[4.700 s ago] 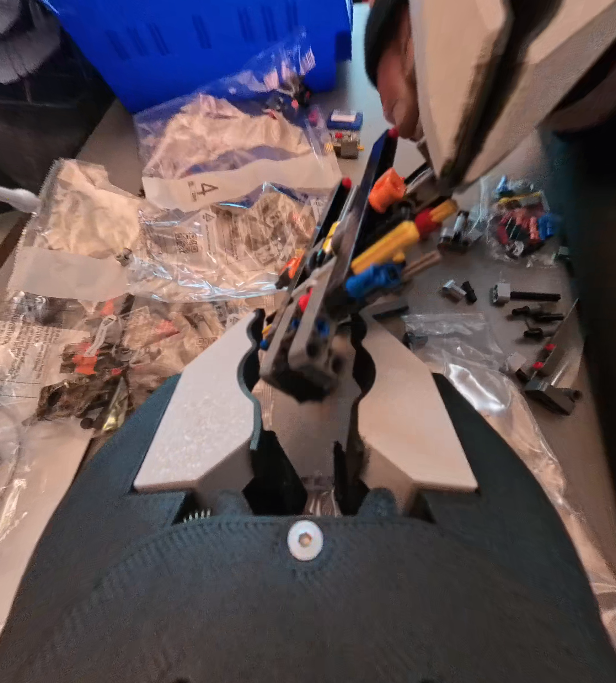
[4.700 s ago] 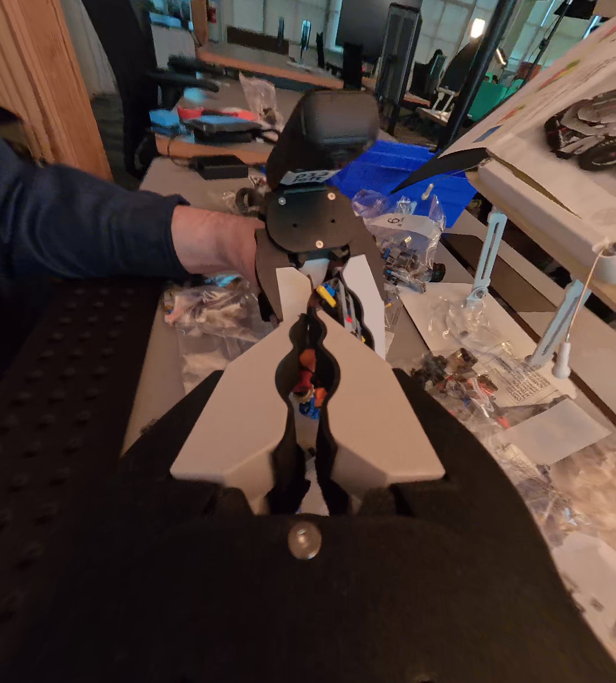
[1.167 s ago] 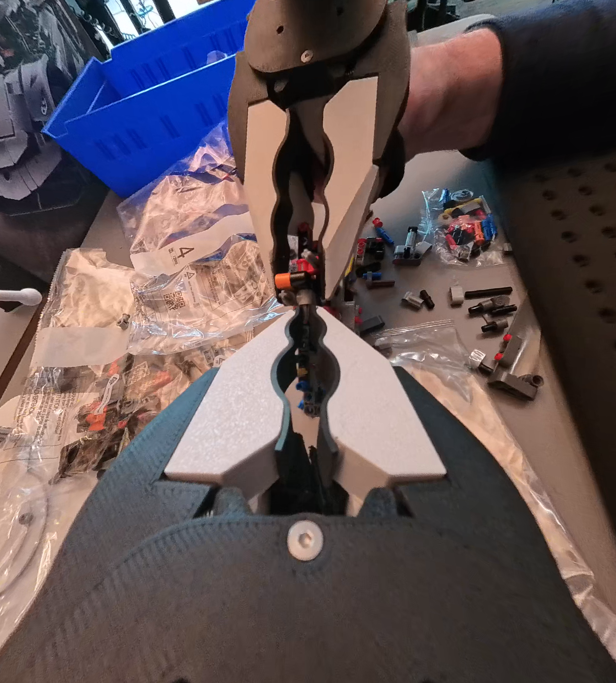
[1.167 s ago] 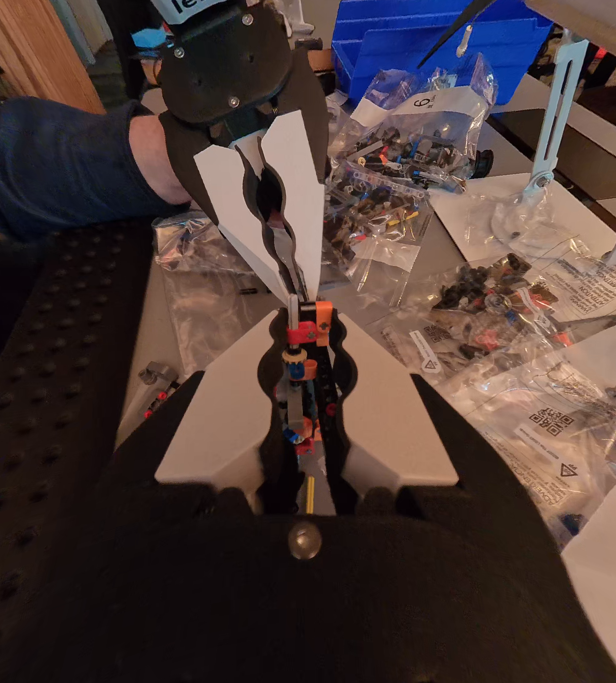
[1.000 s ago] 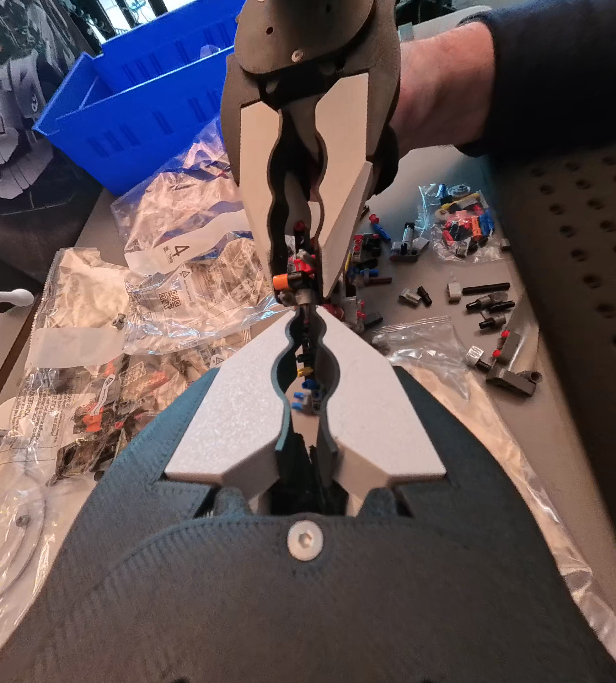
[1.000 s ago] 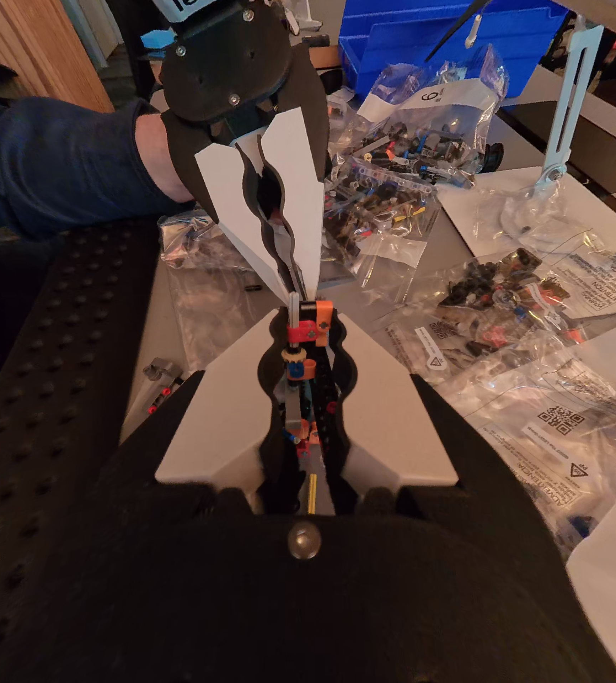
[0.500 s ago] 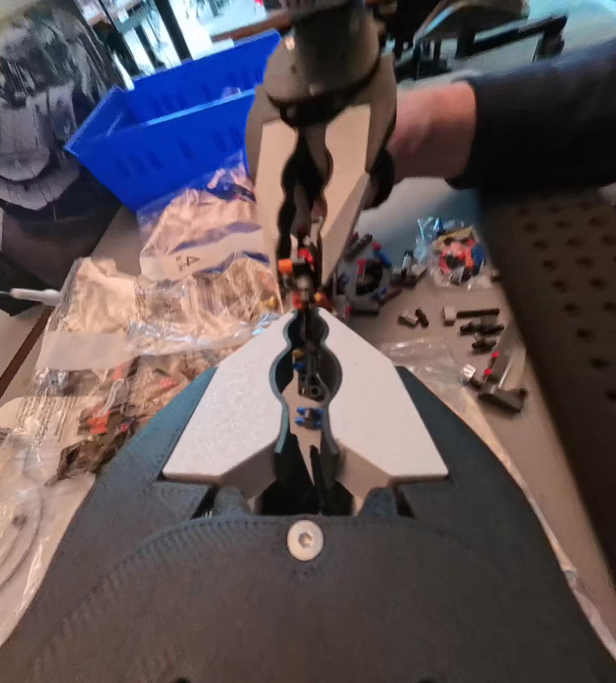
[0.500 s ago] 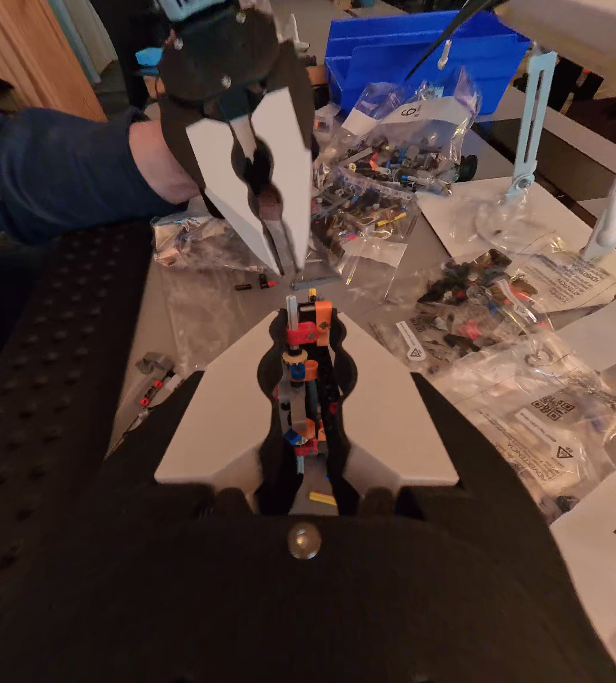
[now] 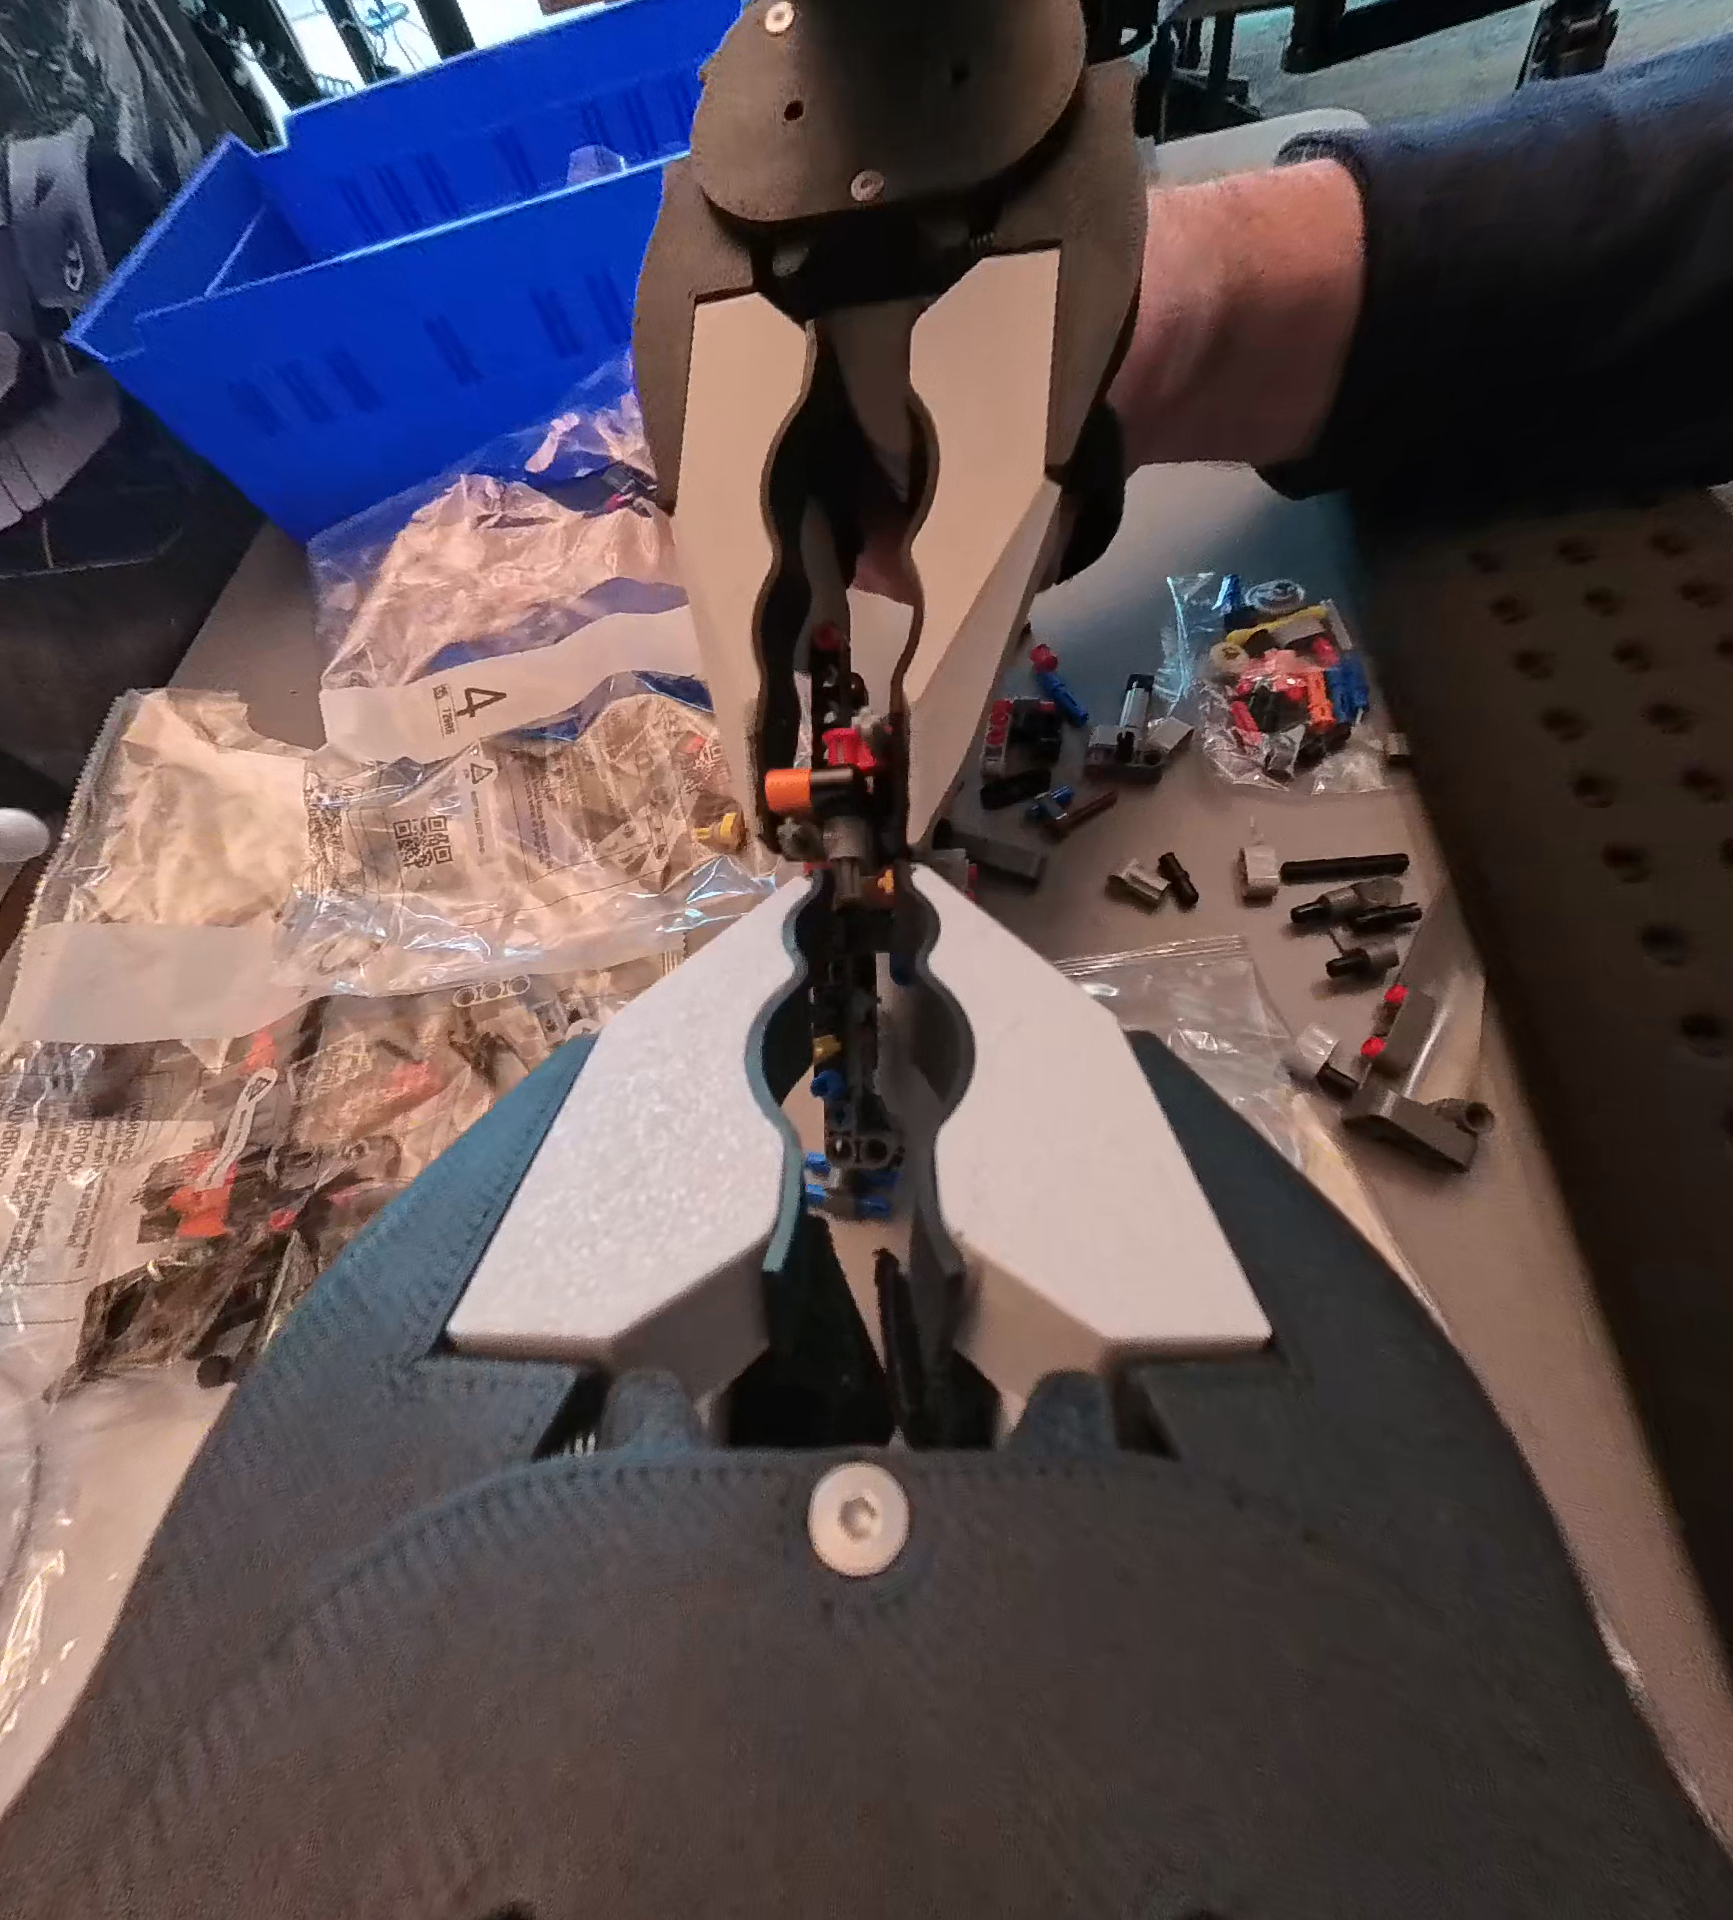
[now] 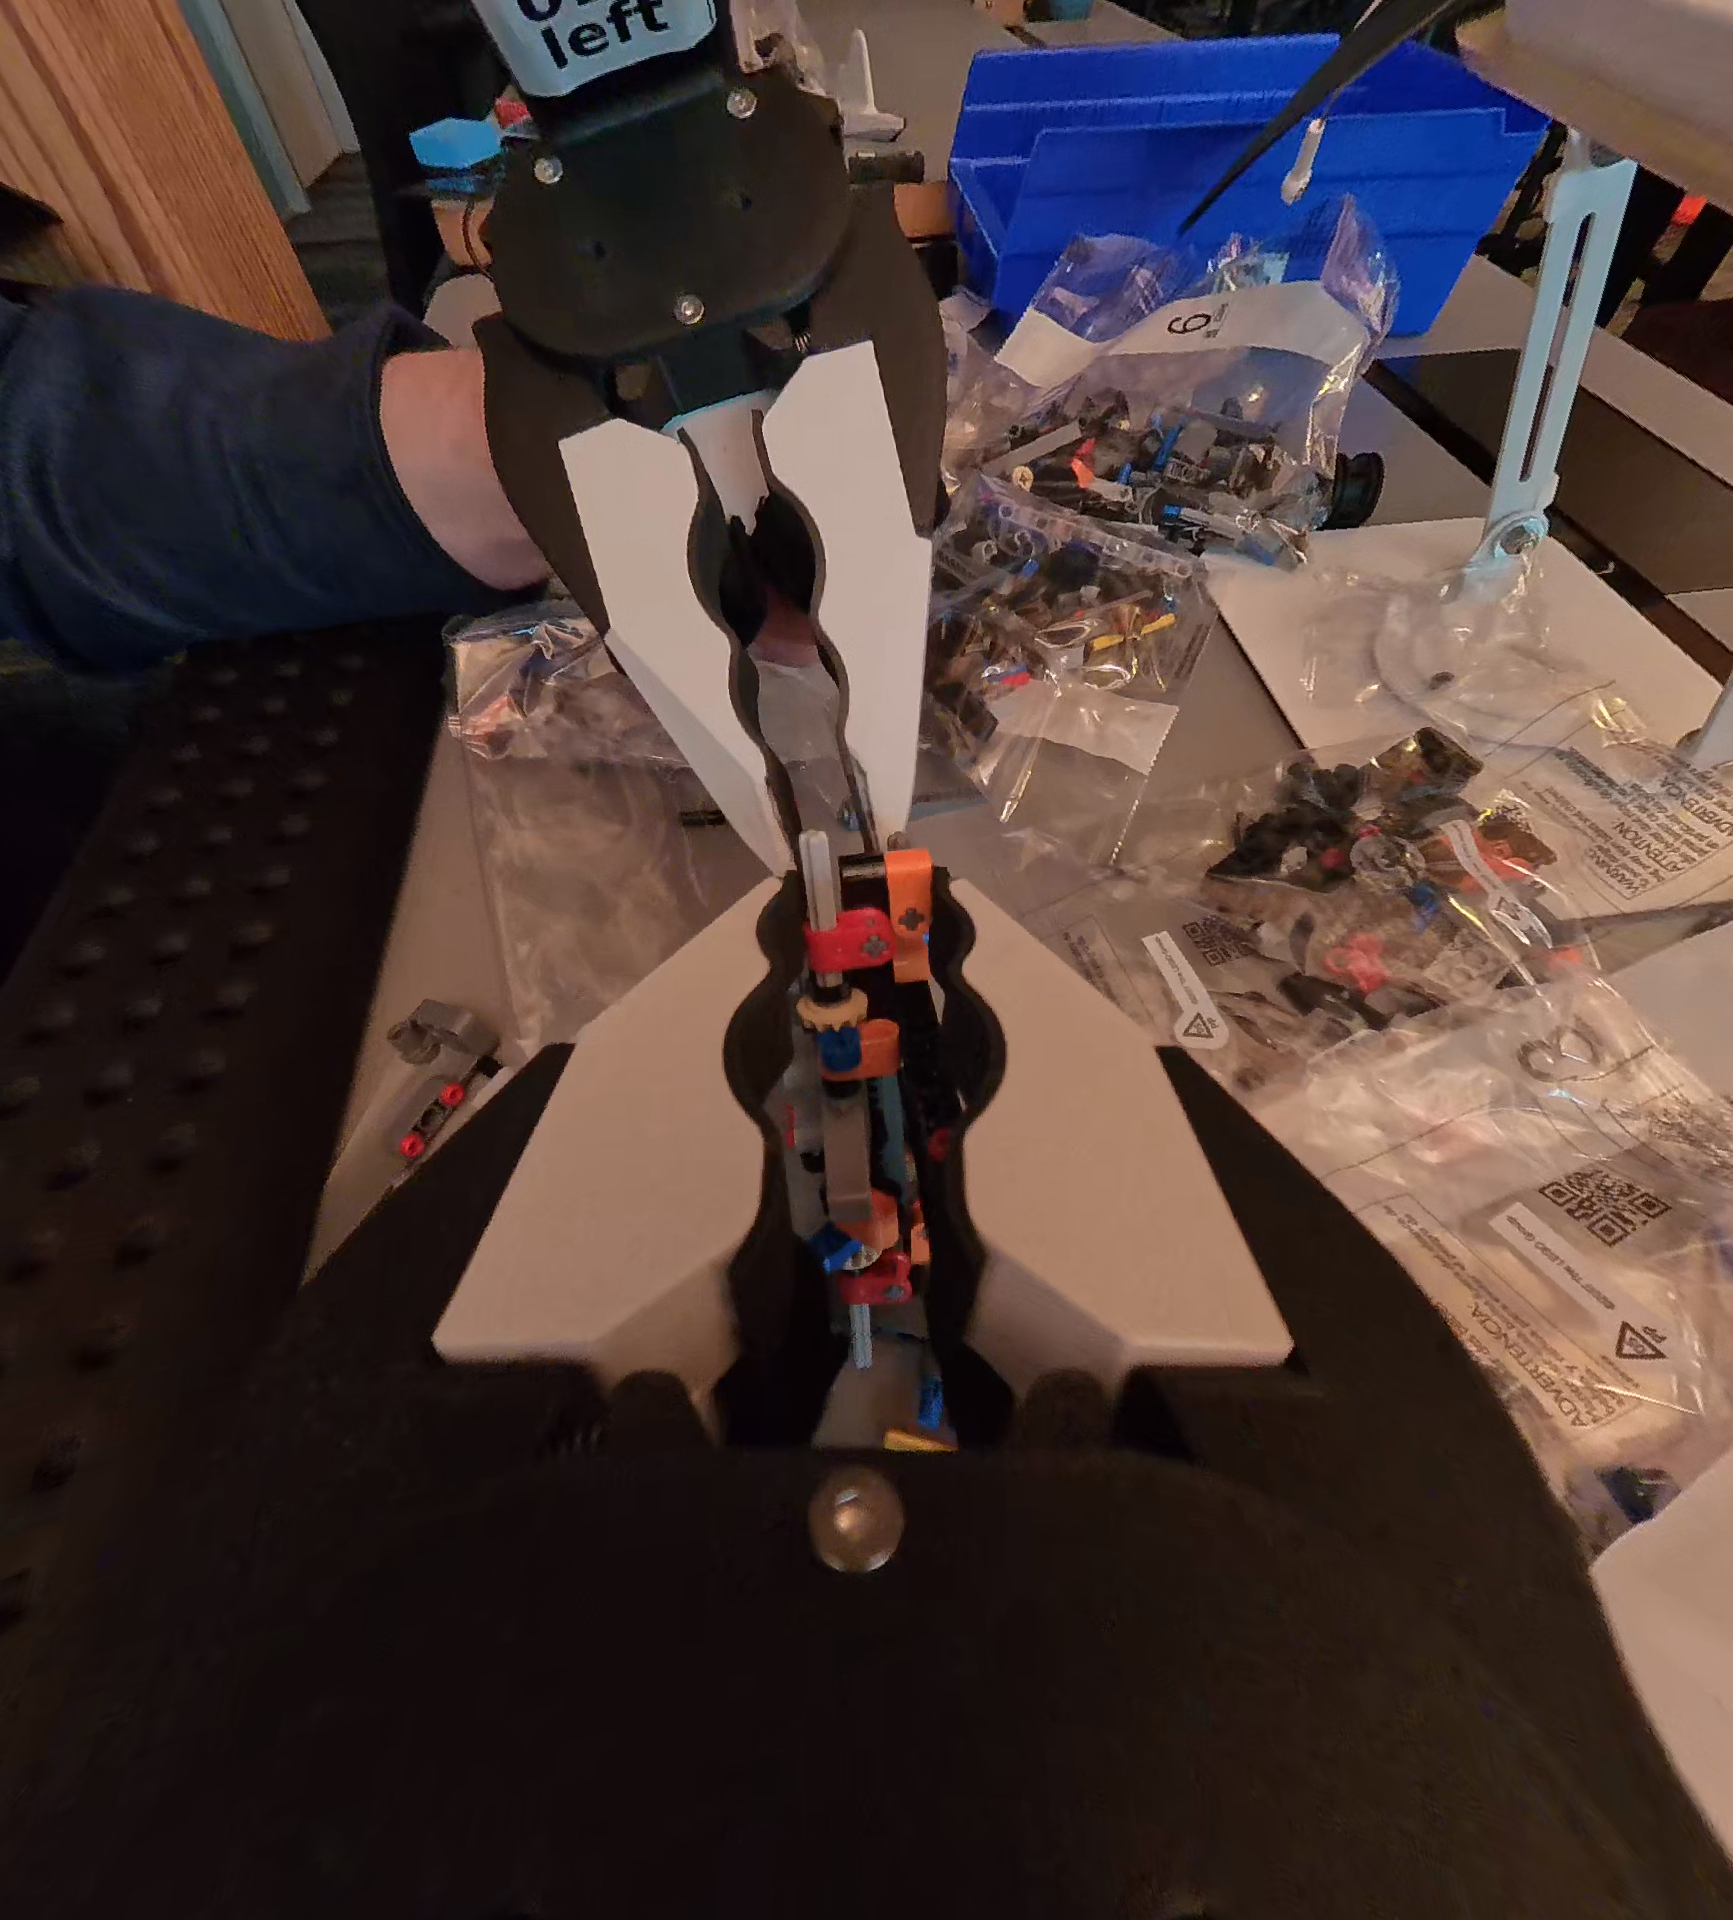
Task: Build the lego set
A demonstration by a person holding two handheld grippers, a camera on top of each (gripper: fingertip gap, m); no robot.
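A slim lego assembly [image 9: 846,774] of black beams with orange, red and blue parts is held in the air between both grippers, which meet tip to tip. My left gripper [image 9: 857,883] is shut on its near end, where a black beam with blue pins lies between the fingers. My right gripper [image 9: 841,831] comes in from above and is shut on the orange and red end. In the right wrist view the assembly [image 10: 862,1039] runs down between the right gripper's [image 10: 862,883] fingers. The left gripper [image 10: 836,842] faces it, held by a hand in a dark blue sleeve.
Clear bags of parts [image 9: 488,769] [image 10: 1153,416] cover the grey table [image 9: 1205,520]. Loose pieces [image 9: 1340,894] and a small bag of coloured parts [image 9: 1277,696] lie at the right. Blue bins [image 9: 405,312] stand behind. A black perforated mat [image 9: 1651,831] and a white stand [image 10: 1548,364] flank the area. My left and right fingertips are right by each other.
Half a second ago the two grippers were a little apart; now they meet tip to tip again on the assembly. Earlier the left gripper was wider around it.
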